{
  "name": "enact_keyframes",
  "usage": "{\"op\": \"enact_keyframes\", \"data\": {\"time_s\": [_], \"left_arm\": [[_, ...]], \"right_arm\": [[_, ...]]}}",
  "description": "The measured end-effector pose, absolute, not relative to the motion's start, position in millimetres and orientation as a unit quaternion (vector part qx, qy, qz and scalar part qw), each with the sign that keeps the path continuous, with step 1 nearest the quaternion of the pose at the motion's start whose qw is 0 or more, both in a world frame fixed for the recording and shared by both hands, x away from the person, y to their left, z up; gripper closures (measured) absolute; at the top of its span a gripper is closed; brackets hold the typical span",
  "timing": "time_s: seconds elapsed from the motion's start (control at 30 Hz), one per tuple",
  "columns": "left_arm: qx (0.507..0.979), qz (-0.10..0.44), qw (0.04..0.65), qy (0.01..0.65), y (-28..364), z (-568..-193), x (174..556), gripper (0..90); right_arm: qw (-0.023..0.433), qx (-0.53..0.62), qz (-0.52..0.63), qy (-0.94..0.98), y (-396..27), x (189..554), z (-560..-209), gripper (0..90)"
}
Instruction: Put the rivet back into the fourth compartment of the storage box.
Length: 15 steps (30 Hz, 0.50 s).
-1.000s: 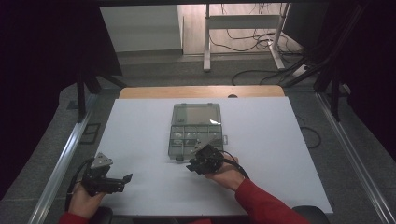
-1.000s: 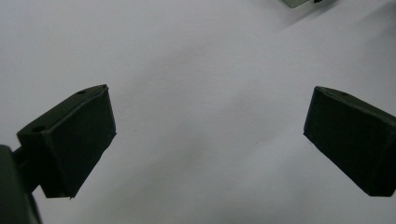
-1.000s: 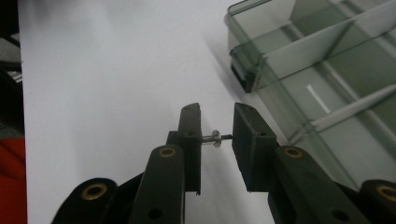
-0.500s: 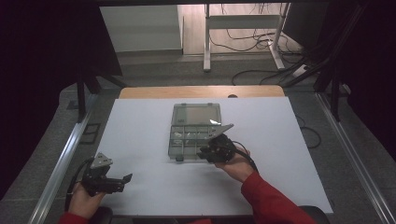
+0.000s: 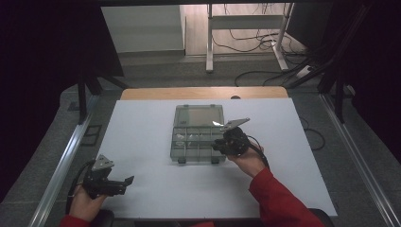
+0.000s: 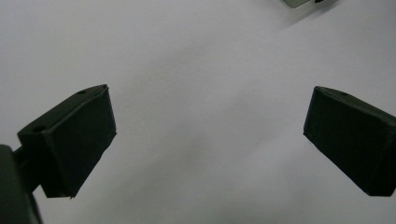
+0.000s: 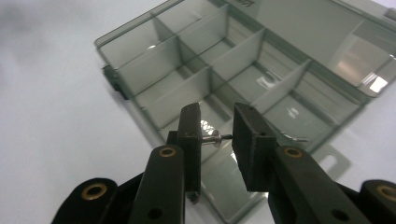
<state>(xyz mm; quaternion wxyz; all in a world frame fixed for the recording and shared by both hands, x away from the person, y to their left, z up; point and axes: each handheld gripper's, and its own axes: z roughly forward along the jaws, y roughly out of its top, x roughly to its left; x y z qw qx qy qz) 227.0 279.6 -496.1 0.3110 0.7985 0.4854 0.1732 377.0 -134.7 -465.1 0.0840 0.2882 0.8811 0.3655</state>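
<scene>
Screw (image 7: 215,138), a tiny metal one, sits pinched end to end between the jaws of my right gripper (image 7: 217,135), above the near compartments of the open organizer box (image 5: 197,133). With so slight a hold, I reckon any tilt could flick it onto the table (image 5: 142,137) or into the wrong cell. My left gripper (image 6: 208,140) rests spread and empty.

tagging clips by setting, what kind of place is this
Most likely a lab or workshop recording station, not a home. A white table carries just a clear compartment box, handled with the right gripper; loose cables run over the bare floor beyond, and dark curtains flank the table.
</scene>
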Motion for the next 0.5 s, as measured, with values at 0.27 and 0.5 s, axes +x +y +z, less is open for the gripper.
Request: {"op": "enact_keyframes", "data": {"time_s": [0.27, 0.5], "left_arm": [[0.8, 0.173, 0.309, 0.485, 279, -496, 227, 2.8], [0.802, 0.174, 0.306, 0.482, 279, -496, 228, 2.8]], "right_arm": [[0.101, 0.309, 0.366, 0.872, -147, 390, -464, 72.9], [0.11, 0.319, 0.371, 0.865, -152, 400, -465, 72.7]]}}
